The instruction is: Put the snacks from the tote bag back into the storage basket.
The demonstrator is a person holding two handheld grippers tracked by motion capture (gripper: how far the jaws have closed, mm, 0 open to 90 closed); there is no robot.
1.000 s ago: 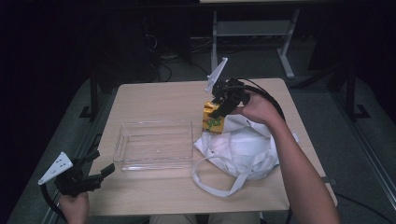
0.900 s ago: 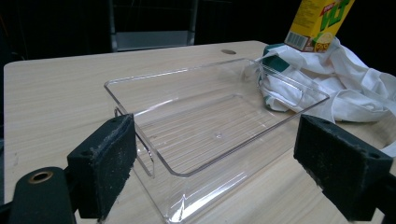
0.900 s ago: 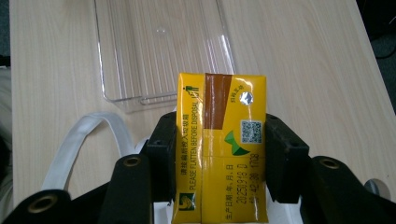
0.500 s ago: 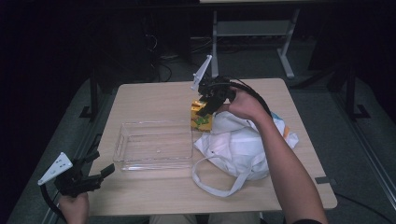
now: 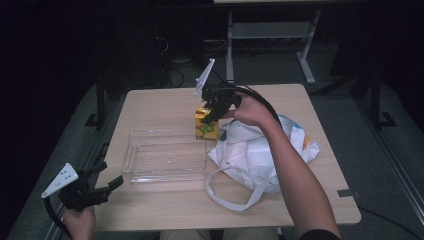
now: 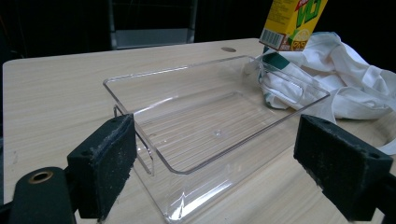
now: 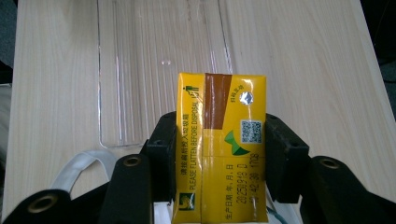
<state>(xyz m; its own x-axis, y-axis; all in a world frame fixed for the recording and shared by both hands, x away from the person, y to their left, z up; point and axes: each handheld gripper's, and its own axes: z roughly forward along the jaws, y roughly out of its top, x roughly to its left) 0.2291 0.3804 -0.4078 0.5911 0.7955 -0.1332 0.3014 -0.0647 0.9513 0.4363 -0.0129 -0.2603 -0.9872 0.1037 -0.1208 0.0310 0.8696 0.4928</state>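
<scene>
Between the pads of the right tool [image 5: 216,111] sits a yellow drink carton [image 5: 206,124], clamped on its two narrow sides and carried clear of the tabletop [image 5: 165,107]. The right gripper view shows the grip taken across the carton's top end [image 7: 219,144], which leaves the lower end free to be set down first. Directly ahead of and below that tool lies the clear plastic tray [image 5: 167,156], empty, its long side running across the tabletop; the carton hangs at the tray's near corner, judged to be on course for placing inside it. Just behind the right tool rests the white cloth bag [image 5: 260,150], mouth slack and one strap [image 5: 235,192] trailing toward the person, consistent with it being the source of the goods. Well apart from the carton, the left tool [image 5: 100,187] hovers off the tabletop's corner with its pads [image 6: 105,163] spread wide on nothing, facing the tray, plausibly in reserve to steady it.
</scene>
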